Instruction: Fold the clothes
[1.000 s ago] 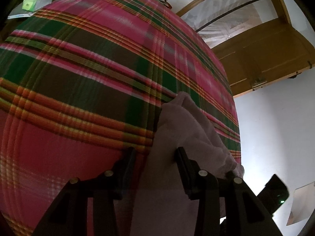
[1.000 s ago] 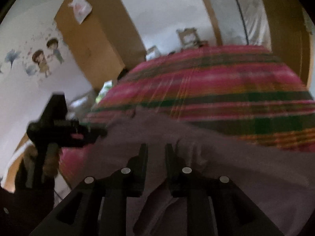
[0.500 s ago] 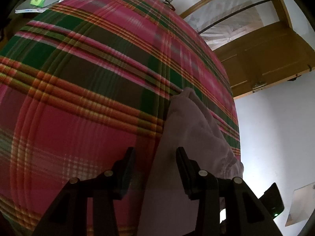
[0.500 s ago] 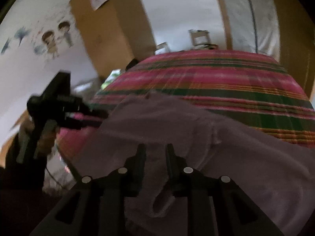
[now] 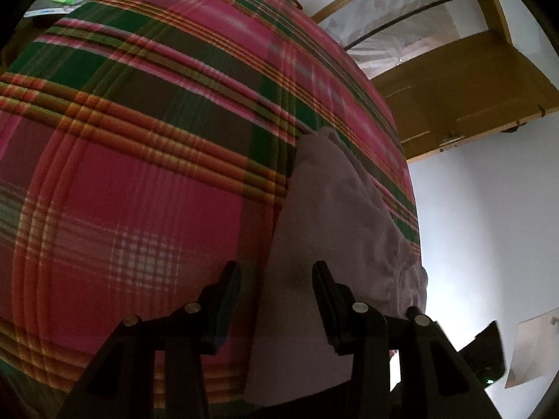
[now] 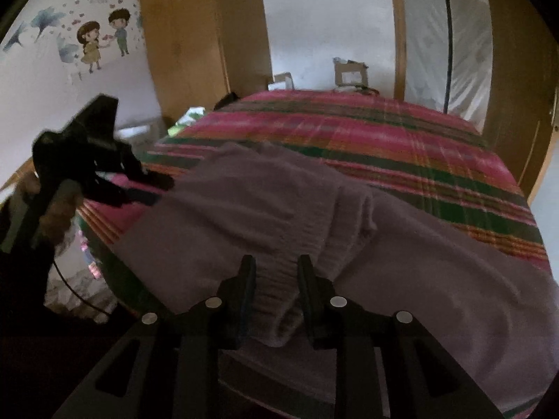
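Garment: mauve, soft, rumpled, spread across the near edge of the bed, over the plaid bedspread.
Left gripper: jaws standing wide apart, garment's edge lying between them, pads not pressing on it.
Right gripper: jaws opening, a ribbed hem fold between them, gap visible on either side of the cloth.
Left hand: seen from the right wrist view, wrapped round the left gripper's handle at the bed's left edge.
Background: wooden wardrobe, cartoon wall sticker, cardboard box beyond the bed.
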Motion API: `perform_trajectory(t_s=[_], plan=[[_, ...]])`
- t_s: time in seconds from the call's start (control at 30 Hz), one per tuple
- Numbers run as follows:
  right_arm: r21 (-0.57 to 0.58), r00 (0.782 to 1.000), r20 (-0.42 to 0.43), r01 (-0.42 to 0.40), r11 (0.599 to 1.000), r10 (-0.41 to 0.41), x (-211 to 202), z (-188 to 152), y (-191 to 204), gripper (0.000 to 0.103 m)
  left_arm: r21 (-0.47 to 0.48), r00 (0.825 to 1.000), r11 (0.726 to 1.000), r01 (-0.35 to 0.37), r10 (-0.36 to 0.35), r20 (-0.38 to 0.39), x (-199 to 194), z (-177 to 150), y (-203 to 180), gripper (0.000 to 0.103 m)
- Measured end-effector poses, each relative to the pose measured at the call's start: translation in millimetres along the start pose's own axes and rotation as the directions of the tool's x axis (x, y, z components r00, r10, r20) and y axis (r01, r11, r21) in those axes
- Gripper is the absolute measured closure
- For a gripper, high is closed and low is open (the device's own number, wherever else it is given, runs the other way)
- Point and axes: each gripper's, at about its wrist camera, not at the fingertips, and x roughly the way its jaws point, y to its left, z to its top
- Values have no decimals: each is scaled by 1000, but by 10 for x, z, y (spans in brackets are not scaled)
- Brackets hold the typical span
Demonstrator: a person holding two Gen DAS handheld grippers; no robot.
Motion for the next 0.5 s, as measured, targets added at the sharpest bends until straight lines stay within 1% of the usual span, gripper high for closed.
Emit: perform_trajectory(t_s=[0.1,0.17,0.27,0.4,0.5], plan=[[-50,998,35,-53,997,55,-40,77,167,76,2,1000,1000,14,-14,-15,-12,-41,1,60],[-76,996,22,-83,994,85,40,117,280,72,4,999,1000,23,-23,-29,-10,-68,-9,60],[-99,989,2,-146,984,147,166,148,410,71,14,998,999,42,-42,-57,15,-104,-24,60],[-112,981,-37,-192,975,189,322,175,531,67,-36,987,994,101,-105,-118,33,-118,19,60],[-133,976,-63,-215,968,208,428,180,634,67,-47,980,988,144,-149,-133,20,-97,11,60]])
